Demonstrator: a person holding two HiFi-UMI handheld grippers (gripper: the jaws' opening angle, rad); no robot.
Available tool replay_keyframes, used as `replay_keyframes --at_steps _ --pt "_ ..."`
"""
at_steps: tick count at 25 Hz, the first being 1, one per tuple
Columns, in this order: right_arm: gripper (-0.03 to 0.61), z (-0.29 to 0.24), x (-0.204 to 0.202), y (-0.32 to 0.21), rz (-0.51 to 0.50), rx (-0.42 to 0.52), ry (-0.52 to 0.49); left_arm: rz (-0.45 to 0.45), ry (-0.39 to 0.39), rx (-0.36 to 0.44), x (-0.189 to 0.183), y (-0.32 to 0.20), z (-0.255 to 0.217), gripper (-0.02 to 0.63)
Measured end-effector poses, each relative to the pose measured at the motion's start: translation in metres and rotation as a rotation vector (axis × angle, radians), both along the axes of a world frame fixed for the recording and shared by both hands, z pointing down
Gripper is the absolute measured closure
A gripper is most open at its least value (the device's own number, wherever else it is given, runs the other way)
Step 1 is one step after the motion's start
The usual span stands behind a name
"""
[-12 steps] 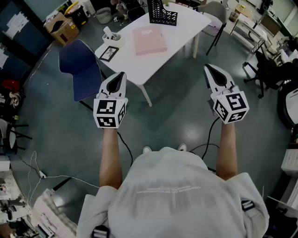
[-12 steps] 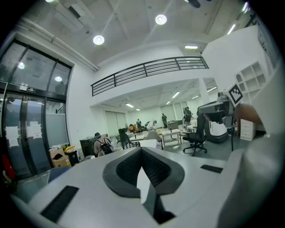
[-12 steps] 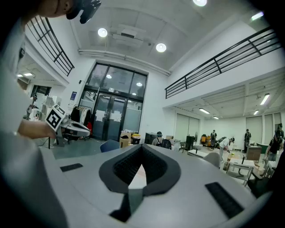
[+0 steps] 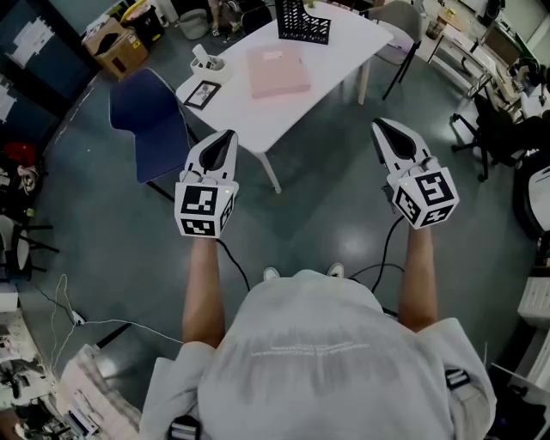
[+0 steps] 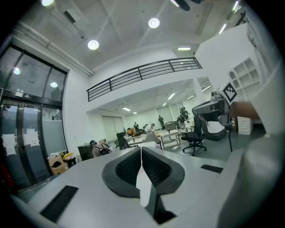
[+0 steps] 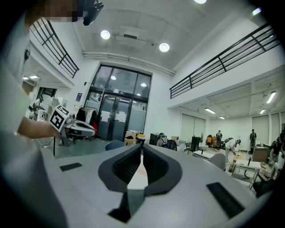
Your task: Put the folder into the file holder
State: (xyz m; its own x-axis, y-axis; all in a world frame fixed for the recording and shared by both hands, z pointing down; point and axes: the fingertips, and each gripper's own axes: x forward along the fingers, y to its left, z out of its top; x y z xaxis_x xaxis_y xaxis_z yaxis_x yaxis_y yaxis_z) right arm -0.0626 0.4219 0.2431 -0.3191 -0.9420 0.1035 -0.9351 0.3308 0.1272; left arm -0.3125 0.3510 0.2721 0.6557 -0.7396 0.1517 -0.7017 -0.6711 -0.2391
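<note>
Folder: a flat pink rectangular folder [image 4: 277, 70] is lying face up near the middle of the table top, outside the holder, with nothing touching it.
File holder: a black wire-mesh file holder [image 4: 302, 22] is standing upright at the far edge of the table, just beyond the folder's far end.
Table: a white rectangular table [image 4: 339, 47] is carrying both of them and is sitting well ahead of the grippers.
Table corner: a small white desk cup [image 4: 206, 62] and a black-framed card [image 4: 202, 94] are resting at the table's left end, beside the folder but apart from it.
Left gripper: the grey left gripper [image 4: 223, 142] with its square-marker cube is hanging in the air over the floor, short of the table's near edge, pointing roughly level towards it. In the left gripper view its dark ribbed pads are pressing together with nothing between them.
Right gripper: the grey right gripper [image 4: 382, 131] is hovering level with the left one and well apart from it, off the table's right side. In the right gripper view its jaws are meeting tip to tip and are likewise carrying nothing.
Person: someone in a pale grey shirt [image 4: 326, 361] is standing with both forearms stretched forward.
Surroundings: a dark blue chair [image 4: 150, 129] is standing left of the table, and a brown cardboard box [image 4: 116, 47] is sitting on the floor beyond it.
</note>
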Motion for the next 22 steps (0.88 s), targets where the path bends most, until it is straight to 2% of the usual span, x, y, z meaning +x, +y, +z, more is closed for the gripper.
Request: replay_keyframes --at_steps 1,3,5,8,9,11,15,22 --pt "0.536 0.001 -0.001 0.000 -0.008 -0.004 -0.003 0.001 0.001 0.004 0.000 -0.001 0.000 0.595" --pt "0.442 0.003 -0.003 -0.001 -0.036 -0.017 -0.025 0.010 0.011 0.000 0.002 -0.001 -0.001 0.577" --pt "0.385 0.004 -0.006 0.000 -0.066 -0.027 -0.056 0.022 0.017 -0.014 0.004 0.000 0.001 0.455" --pt "0.296 0.006 -0.008 0.002 -0.093 -0.027 -0.079 0.053 -0.008 -0.027 0.014 0.005 0.008 0.309" --pt "0.265 0.007 -0.009 0.003 -0.104 -0.028 -0.079 0.062 -0.018 -0.027 0.017 0.007 0.010 0.302" --pt "0.244 0.010 -0.011 0.004 -0.124 -0.034 -0.065 0.075 -0.028 -0.029 0.022 0.010 0.013 0.283" --pt "0.226 0.019 -0.012 0.004 -0.132 -0.053 0.007 0.081 -0.023 -0.045 0.027 0.014 0.016 0.275" --pt "0.207 0.034 0.008 0.004 -0.110 -0.115 0.056 0.048 -0.008 -0.065 0.034 0.019 0.016 0.267"
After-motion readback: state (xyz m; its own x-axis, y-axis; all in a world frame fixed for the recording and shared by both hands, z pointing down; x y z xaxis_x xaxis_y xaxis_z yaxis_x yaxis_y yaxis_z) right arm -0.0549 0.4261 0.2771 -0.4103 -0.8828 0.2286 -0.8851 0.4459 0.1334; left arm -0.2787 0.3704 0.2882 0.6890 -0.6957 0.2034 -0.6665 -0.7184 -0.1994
